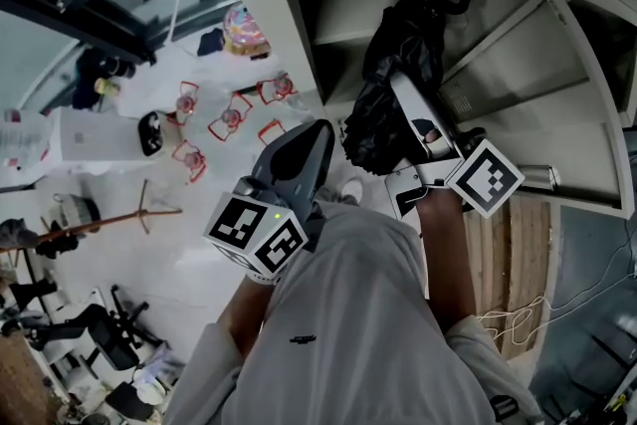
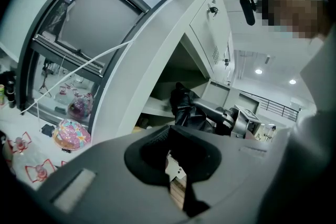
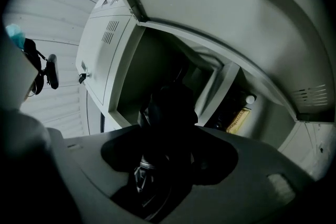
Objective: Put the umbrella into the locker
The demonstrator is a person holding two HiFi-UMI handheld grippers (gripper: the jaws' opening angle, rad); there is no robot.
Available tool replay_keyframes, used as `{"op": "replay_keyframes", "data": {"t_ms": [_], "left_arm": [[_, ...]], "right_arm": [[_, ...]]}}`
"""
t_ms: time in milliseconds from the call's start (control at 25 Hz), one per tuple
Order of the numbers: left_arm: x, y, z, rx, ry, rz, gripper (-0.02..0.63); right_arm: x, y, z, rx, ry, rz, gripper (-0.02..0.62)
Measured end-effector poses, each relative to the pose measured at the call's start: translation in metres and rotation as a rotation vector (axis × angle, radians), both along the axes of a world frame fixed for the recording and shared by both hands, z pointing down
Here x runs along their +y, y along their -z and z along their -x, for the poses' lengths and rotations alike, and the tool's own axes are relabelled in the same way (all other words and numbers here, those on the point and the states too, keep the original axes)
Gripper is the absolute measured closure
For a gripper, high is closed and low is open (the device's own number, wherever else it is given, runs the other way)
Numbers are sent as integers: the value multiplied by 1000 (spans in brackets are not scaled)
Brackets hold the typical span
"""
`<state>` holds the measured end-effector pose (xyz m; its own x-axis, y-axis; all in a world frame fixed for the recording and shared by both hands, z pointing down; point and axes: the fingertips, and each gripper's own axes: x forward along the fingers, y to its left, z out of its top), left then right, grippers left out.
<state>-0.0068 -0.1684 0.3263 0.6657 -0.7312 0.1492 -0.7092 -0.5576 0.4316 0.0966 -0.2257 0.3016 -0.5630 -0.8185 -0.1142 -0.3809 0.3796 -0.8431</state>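
Note:
A black folded umbrella (image 1: 398,55) hangs in front of the open locker (image 1: 299,25), its top reaching into the dark compartment. My right gripper (image 1: 403,95) is shut on the umbrella's lower part, with the marker cube just behind it. In the right gripper view the umbrella (image 3: 168,107) fills the space between the jaws of the right gripper (image 3: 163,165) and points at the locker's opening (image 3: 157,55). My left gripper (image 1: 317,132) is beside the umbrella on the left, shut and holding nothing. The left gripper view shows the umbrella (image 2: 184,105) past the left gripper (image 2: 176,165).
The locker door (image 1: 557,45) stands open at the right. A neighbouring compartment holds a yellow box (image 3: 239,119). On the white floor lie red-framed items (image 1: 231,119) and a colourful patterned object (image 1: 244,30). A wooden strip (image 1: 518,254) with a cable runs along the right.

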Motion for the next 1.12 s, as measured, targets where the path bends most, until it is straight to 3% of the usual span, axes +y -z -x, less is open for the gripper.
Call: {"op": "replay_keyframes", "data": {"t_ms": [1120], "left_arm": [[-16, 5, -16, 30, -21, -24, 591]], "right_arm": [[-83, 5, 5, -102, -7, 104, 336]]}}
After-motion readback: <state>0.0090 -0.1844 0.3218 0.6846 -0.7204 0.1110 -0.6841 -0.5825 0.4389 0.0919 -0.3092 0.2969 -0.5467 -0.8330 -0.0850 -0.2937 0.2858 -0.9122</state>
